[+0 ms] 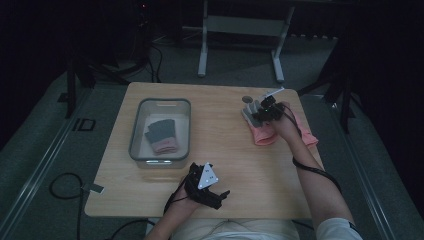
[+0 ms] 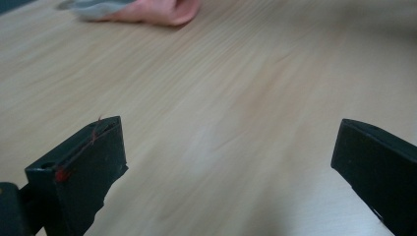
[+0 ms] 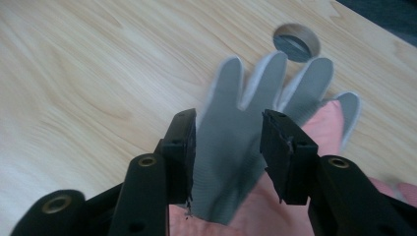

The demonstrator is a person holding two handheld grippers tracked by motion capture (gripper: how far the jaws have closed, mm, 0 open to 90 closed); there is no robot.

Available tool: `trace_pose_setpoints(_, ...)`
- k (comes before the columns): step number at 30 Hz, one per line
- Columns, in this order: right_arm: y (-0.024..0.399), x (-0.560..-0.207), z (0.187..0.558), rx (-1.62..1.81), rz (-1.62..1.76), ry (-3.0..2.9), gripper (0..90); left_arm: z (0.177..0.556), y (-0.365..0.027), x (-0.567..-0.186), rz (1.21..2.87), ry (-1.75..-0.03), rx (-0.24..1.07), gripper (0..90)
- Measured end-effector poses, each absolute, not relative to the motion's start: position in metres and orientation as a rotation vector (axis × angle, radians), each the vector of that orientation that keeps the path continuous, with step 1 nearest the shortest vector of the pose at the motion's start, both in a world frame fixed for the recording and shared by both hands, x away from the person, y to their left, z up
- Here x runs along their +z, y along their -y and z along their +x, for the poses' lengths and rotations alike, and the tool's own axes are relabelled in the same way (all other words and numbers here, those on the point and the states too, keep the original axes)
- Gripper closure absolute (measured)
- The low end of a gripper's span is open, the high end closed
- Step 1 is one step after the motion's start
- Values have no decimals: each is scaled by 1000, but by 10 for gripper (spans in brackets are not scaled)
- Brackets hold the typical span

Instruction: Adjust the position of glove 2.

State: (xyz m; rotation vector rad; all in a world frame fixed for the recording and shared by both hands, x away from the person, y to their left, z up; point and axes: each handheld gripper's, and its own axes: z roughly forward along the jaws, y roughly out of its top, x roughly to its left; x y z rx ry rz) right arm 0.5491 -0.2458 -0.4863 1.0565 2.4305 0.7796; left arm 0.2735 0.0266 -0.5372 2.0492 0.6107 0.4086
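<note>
Two grippers in play. Right gripper (image 3: pixel 228 147) sits over one grey-palmed pink glove (image 3: pixel 236 147) at the table's (image 1: pixel 220 150) far right, jaws part-open astride the palm, pads not visibly pressing. One more folded glove (image 1: pixel 161 135) lies in the single clear bin (image 1: pixel 136 131). Left gripper (image 1: pixel 207 186) rests near the front edge, jaws wide, nothing between them.

Both grippers are black. The left gripper (image 1: pixel 220 196) has a grey three-cornered plate on top with small dark dots, and a black cable hangs from it. One of its flat jaws has a bit of red on it. The right gripper (image 3: pixel 228 147) shows round brass-coloured screw holes — and a black cable too. The person wears a short white sleeve (image 1: pixel 334 229).
</note>
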Motion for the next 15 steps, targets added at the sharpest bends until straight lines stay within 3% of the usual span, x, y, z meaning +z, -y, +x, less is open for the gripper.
trace_pose_setpoints(9, 244, -510, 552, 590, 1039, -2467, 551, 272, -37, -541, 1970, -634, 461, 0)
trace_pose_setpoints(15, 241, -522, 556, 583, 1141, -2505, 710, 273, -43, -545, 1940, -651, 472, 0)
